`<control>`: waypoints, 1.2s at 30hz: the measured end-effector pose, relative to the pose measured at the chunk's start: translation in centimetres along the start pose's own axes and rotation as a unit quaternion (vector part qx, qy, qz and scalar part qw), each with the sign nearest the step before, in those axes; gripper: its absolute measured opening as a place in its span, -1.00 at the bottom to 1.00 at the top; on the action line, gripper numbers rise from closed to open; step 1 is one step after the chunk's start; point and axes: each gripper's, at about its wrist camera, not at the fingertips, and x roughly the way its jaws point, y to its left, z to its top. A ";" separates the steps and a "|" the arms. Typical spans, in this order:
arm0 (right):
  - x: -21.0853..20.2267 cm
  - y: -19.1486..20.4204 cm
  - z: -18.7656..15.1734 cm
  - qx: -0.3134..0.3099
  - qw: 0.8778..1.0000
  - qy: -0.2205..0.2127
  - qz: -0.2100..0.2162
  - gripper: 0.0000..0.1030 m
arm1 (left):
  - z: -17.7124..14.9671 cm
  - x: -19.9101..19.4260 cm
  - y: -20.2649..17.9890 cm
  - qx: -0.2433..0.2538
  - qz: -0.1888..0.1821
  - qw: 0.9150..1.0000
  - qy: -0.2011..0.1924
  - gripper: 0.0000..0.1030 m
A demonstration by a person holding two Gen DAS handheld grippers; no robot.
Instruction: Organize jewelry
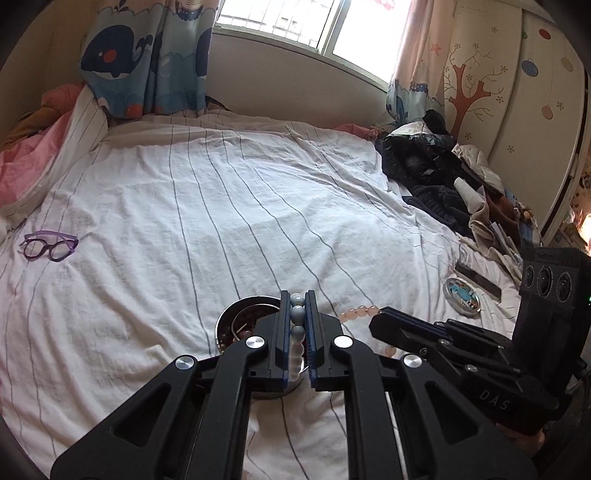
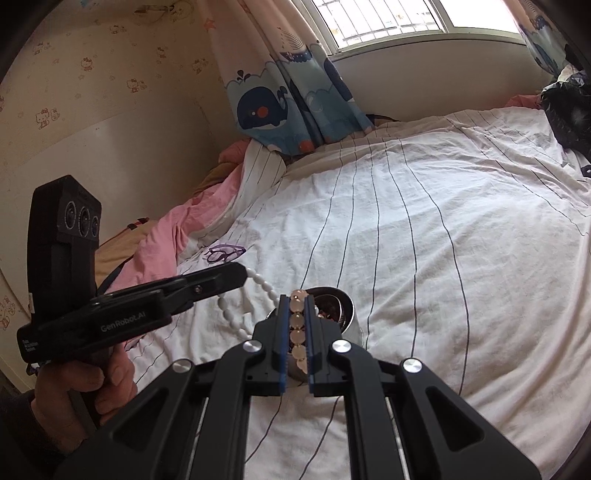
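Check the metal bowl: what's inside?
The bowl holds dark reddish-brown beads and a thin ring-like band. The left gripper, shut on a pale bracelet, covers its near half, so the rest is hidden.

A child's bedroom in a home: a bed point(image 1: 229, 206) under a white pinstriped sheet fills the view, whale-print curtains point(image 1: 147, 55) hang by the window point(image 1: 295, 22) at its far edge, cartoon-cat wallpaper point(image 2: 92, 85) covers one wall, and a clothes pile point(image 1: 436, 173) lies along the bed's right edge
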 end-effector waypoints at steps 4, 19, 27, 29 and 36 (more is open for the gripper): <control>1.0 0.3 1.1 0.004 1.000 -0.001 0.019 -0.84 | -0.2 3.6 1.6 -0.021 0.038 0.997 0.062 -0.77; 4.3 -3.3 -1.2 0.043 0.992 0.086 -0.076 -0.52 | -4.0 0.5 3.5 -0.005 0.119 0.988 0.094 -0.17; 2.9 -3.8 -5.3 0.022 0.982 0.130 -0.138 -0.31 | -6.2 0.8 1.8 0.048 0.144 0.981 0.120 -0.01; 2.8 -3.7 -5.7 0.014 0.979 0.135 -0.150 -0.29 | -6.7 0.4 1.4 0.060 0.153 0.979 0.117 0.11; 1.7 -3.6 -6.6 -0.007 0.975 0.139 -0.172 -0.14 | -8.5 -0.2 1.6 0.068 0.178 0.974 0.122 0.26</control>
